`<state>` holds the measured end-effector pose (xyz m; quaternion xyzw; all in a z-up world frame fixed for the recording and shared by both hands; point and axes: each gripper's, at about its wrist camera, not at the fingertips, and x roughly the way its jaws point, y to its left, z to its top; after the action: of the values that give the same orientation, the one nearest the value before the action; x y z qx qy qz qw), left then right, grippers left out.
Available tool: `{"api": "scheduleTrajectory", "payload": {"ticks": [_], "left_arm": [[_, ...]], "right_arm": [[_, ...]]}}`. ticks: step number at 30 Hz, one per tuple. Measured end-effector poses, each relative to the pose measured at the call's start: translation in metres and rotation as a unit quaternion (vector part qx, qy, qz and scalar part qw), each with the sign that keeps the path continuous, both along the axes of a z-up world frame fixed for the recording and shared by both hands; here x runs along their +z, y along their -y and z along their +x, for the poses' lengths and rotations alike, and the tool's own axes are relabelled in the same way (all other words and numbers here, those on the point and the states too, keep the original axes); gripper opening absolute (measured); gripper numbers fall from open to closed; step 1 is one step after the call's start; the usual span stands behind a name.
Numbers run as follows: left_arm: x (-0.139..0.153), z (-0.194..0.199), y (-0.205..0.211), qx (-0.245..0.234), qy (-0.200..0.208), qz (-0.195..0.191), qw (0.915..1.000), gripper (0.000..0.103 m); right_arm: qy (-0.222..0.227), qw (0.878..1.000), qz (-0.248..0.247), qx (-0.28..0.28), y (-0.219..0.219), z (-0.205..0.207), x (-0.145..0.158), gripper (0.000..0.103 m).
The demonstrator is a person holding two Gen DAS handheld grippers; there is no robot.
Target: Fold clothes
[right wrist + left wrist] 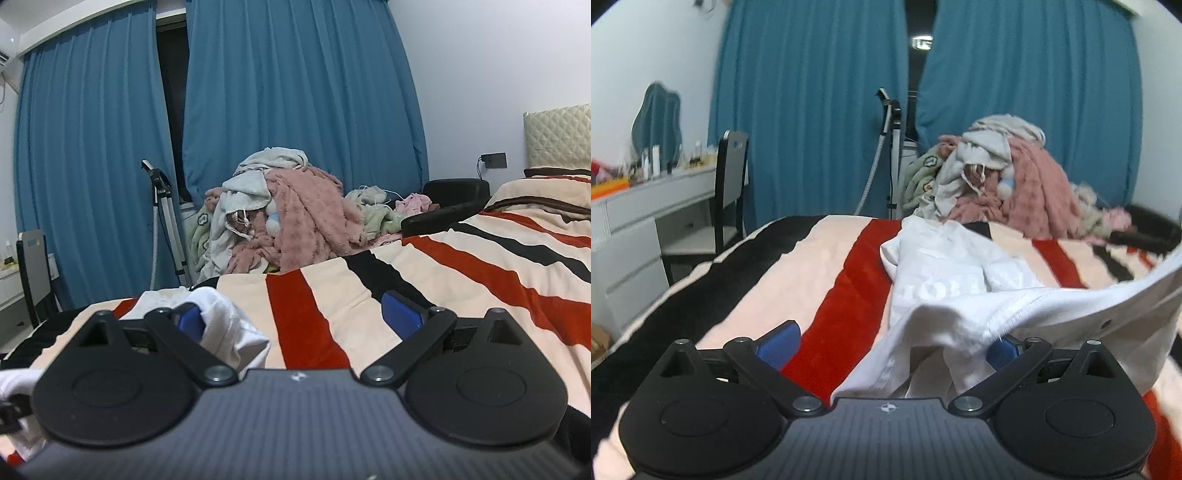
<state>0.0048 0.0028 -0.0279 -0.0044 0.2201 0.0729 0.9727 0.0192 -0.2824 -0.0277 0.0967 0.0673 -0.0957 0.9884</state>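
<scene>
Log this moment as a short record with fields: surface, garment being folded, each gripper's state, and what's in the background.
surface: striped blanket on a bed, red, black and cream
garment: white shirt, crumpled, partly lifted
left gripper: open, shirt fabric draped between its fingers
right gripper: open, shirt fabric against its left finger
background: heap of clothes, blue curtains, chair at a white desk
</scene>
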Motion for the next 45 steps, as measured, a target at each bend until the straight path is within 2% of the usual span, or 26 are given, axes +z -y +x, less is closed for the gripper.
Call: {"api": "scheduleTrajectory", "payload": {"ticks": [2,5,7,10,14,17,22,23,28,32,37,41,45], "left_arm": [[-0.010,0.015,0.006,0.009,-0.018,0.038,0.9991,0.101],[-0.022,0.032,0.003,0.046,-0.040,0.058,0.9964,0.100],[-0.018,0.030,-0.001,0.058,-0.020,0.052,0.9968,0.100],[-0.004,0.015,-0.007,0.065,0.032,0.032,0.9969,0.101],[0.009,-0.003,-0.010,0.072,0.081,0.009,0.9941,0.101],[0.015,-0.009,-0.013,0.090,0.093,-0.003,0.9917,0.102],[0.014,-0.008,-0.026,0.107,0.068,-0.041,0.9910,0.103],[0.013,-0.011,-0.028,0.109,0.064,-0.043,0.9910,0.103],[0.020,-0.027,-0.034,0.107,0.063,-0.057,0.9907,0.103],[0.032,-0.058,-0.043,0.105,0.088,-0.092,0.9863,0.103],[0.056,-0.091,-0.045,0.098,0.114,-0.105,0.9830,0.103],[0.104,-0.113,-0.056,0.099,0.146,-0.143,0.9739,0.102],[0.183,-0.134,-0.070,0.101,0.185,-0.188,0.9592,0.101]], "right_arm": [[0.005,1.000,-0.002,0.001,0.000,-0.002,0.002,0.097],[0.010,1.000,-0.009,0.001,0.000,-0.002,0.002,0.097],[0.009,1.000,-0.020,-0.004,-0.002,-0.002,0.001,0.097],[0.002,0.999,-0.039,-0.013,-0.004,0.002,-0.002,0.097],[-0.038,0.997,-0.065,-0.014,-0.007,0.015,-0.018,0.097],[-0.090,0.993,-0.073,-0.006,-0.010,0.026,-0.036,0.097],[-0.161,0.985,-0.053,-0.001,-0.010,0.036,-0.060,0.097],[-0.164,0.985,-0.050,-0.003,-0.010,0.034,-0.061,0.097],[-0.113,0.992,-0.049,-0.032,-0.009,0.010,-0.048,0.097],[-0.074,0.996,-0.041,-0.033,-0.007,-0.013,-0.019,0.097],[-0.028,0.999,-0.029,-0.031,-0.005,-0.042,0.019,0.097],[0.009,0.999,-0.019,-0.029,-0.004,-0.065,0.050,0.097],[0.079,0.994,-0.072,-0.011,-0.015,-0.094,0.142,0.097]]}}
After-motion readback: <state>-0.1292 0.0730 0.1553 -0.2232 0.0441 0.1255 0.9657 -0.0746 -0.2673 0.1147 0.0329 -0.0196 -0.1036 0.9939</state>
